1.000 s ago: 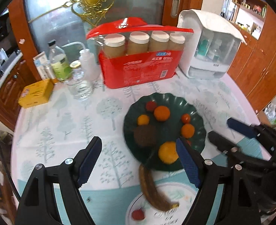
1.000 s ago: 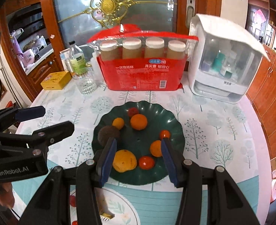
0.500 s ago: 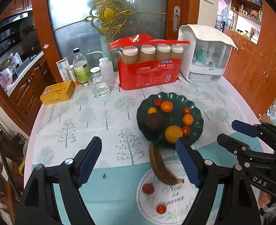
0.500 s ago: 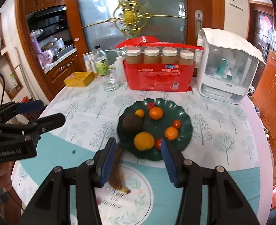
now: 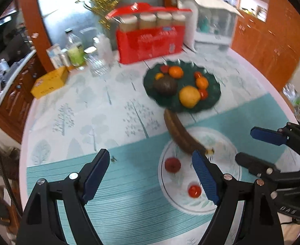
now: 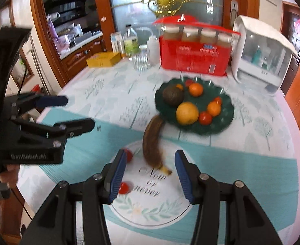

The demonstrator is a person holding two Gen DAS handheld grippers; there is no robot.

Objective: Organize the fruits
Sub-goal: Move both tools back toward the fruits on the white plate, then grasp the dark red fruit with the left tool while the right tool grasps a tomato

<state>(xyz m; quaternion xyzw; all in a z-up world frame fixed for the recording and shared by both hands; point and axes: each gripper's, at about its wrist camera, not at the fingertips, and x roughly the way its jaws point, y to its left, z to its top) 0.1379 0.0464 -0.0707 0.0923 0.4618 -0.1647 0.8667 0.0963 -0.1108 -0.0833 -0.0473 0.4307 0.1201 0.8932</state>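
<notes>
Item: overripe brown banana [image 6: 153,143], unheld.
Location: near edge of the tabletop, stalk end on the printed white disc of the cloth, far end touching the green plate [image 6: 227,120] rim.
Long axis: runs from you toward the plate; yellow tip points at you.
Handling: you should expect it soft, bruisable, light (judged by colour); take it mid-body, across the axis.
Left gripper [image 5: 150,173]: jaws opening, nothing between.
Right gripper [image 6: 150,175]: jaws parted, empty.

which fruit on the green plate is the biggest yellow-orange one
The large yellow-orange citrus at the green plate's near edge, beside a red tomato; the other oranges are smaller.
</notes>
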